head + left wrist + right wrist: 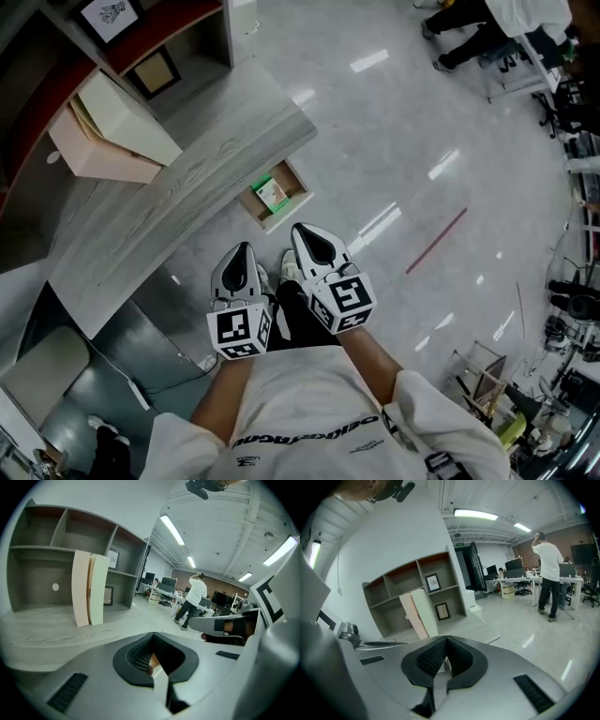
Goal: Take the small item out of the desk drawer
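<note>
An open desk drawer [299, 190] sticks out from the underside of the grey wooden desk [187, 192]. Inside it lies a small green and white item [272, 194]. Both grippers hang close to the person's body, below the drawer and apart from it. The left gripper [246, 249] is shut with nothing in it, its tips meeting in its own view [153, 635]. To its right the right gripper [304, 231] is shut and empty as well [446, 639]. The drawer shows in neither gripper view.
Beige and white folders [117, 131] stand on the desk beside a grey shelf unit [150, 42]. A grey chair [47, 361] sits at lower left. A person [547, 573] stands by office desks across the glossy floor; more equipment crowds the right edge.
</note>
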`<move>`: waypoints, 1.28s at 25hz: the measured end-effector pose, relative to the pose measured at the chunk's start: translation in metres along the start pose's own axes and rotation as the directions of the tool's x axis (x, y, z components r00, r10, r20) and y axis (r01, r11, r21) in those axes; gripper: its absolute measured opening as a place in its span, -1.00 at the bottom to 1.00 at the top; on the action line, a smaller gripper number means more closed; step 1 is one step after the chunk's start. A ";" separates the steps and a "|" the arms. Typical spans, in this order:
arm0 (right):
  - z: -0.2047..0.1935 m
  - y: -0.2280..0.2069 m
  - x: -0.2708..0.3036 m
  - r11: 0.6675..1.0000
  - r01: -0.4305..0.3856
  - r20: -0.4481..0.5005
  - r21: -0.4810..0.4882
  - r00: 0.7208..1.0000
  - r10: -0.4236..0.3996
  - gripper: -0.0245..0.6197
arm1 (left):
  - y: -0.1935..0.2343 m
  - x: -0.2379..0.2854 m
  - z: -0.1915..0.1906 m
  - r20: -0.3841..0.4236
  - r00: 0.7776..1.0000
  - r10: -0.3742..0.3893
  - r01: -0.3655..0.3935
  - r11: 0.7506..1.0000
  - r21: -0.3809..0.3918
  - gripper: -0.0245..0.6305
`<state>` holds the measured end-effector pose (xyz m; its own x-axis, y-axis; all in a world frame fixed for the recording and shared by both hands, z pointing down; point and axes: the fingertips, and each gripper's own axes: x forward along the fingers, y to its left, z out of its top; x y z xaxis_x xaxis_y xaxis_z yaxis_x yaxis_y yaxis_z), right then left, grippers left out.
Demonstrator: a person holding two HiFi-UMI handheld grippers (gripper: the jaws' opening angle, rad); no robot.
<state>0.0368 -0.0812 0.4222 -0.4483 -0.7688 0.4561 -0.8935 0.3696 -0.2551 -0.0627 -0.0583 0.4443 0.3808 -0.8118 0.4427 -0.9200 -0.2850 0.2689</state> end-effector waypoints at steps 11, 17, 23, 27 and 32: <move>-0.058 -0.036 0.046 1.000 -0.021 -0.072 -0.008 0.997 0.021 -0.83 | 0.003 0.041 -0.062 -0.045 0.997 0.063 -0.066 0.996 -0.060 -0.88; -0.081 -0.047 0.080 0.999 -0.006 -0.099 -0.038 0.995 0.002 -0.82 | 0.016 0.059 -0.093 -0.077 0.994 0.079 -0.084 0.994 -0.064 -0.88; -0.110 -0.060 0.112 0.999 -0.013 -0.142 -0.049 0.990 0.006 -0.82 | 0.022 0.073 -0.112 -0.085 0.992 0.091 -0.097 0.993 -0.068 -0.88; -0.128 -0.071 0.131 0.999 -0.010 -0.175 -0.053 0.985 0.000 -0.82 | 0.028 0.083 -0.123 -0.095 0.991 0.096 -0.104 0.992 -0.078 -0.88; -0.153 -0.078 0.151 0.997 -0.024 -0.224 -0.070 0.975 0.008 -0.69 | 0.035 0.091 -0.134 -0.102 0.990 0.100 -0.109 0.991 -0.084 -0.88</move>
<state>0.0346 -0.1464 0.6410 -0.4502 -0.6296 0.6331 -0.8821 0.4235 -0.2062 -0.0478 -0.0741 0.6088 0.2944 -0.7800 0.5522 -0.9450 -0.1514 0.2899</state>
